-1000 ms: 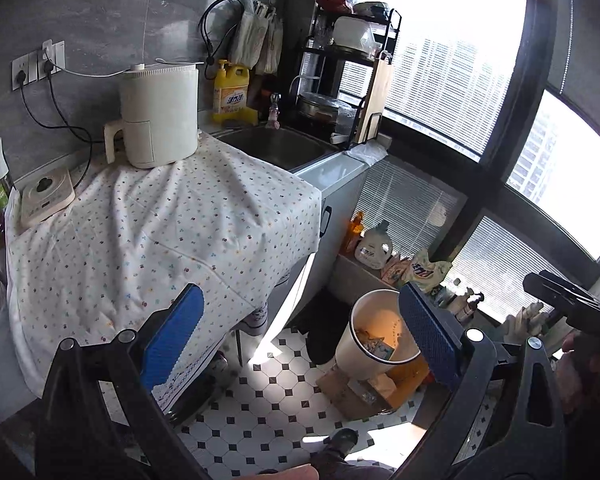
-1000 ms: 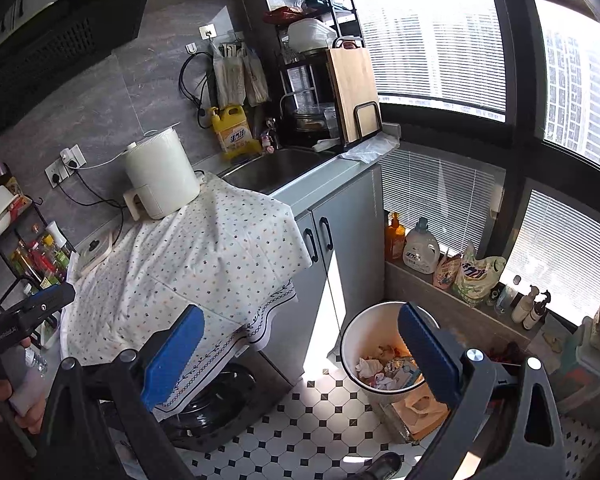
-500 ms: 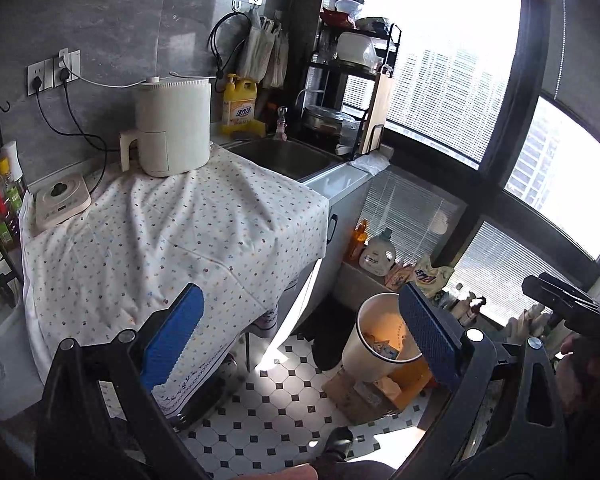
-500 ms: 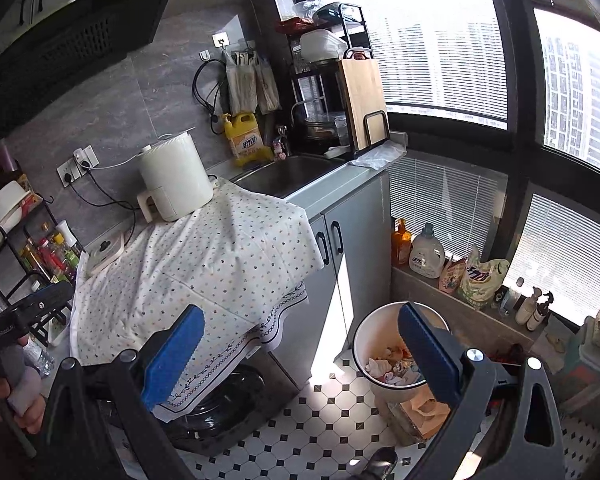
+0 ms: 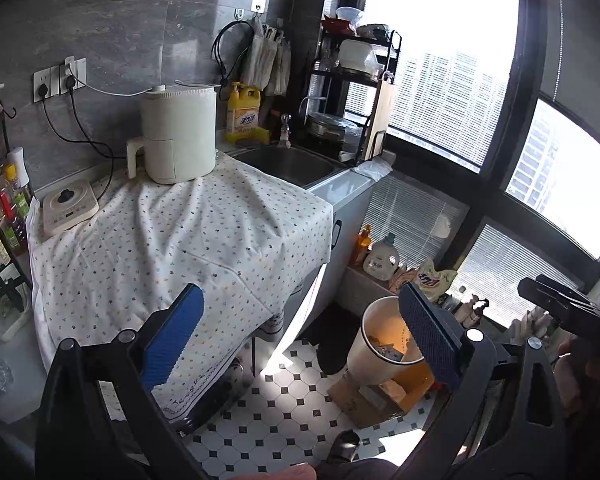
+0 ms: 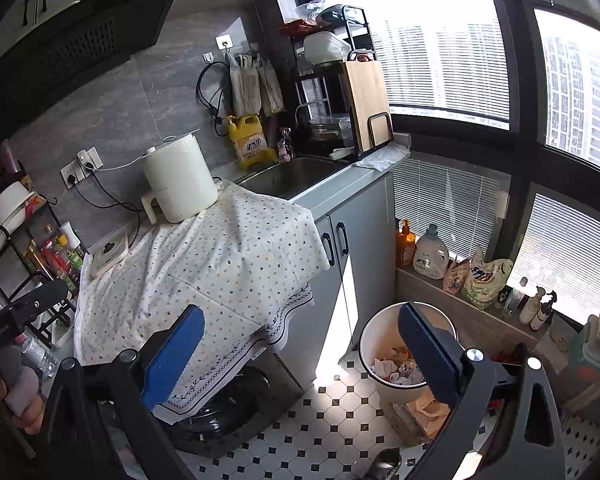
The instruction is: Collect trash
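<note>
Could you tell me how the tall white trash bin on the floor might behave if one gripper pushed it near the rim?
The tall white trash bin looks narrow-based, so a rim push would probably tip it. It seems only part-filled with crumpled trash, so likely light. The cardboard box beside it might block sliding.

On the table [image 6: 260, 264] a cloth [image 6: 220, 272] drapes over the front edge; the air fryer [image 6: 178, 180] stands at its back, the sink [image 6: 288, 176] to its right. On the floor [image 6: 300, 436] right of the table stands the bin [image 6: 380, 336], trash [image 6: 396, 368] inside, bottles [image 6: 430, 254] behind it
</note>
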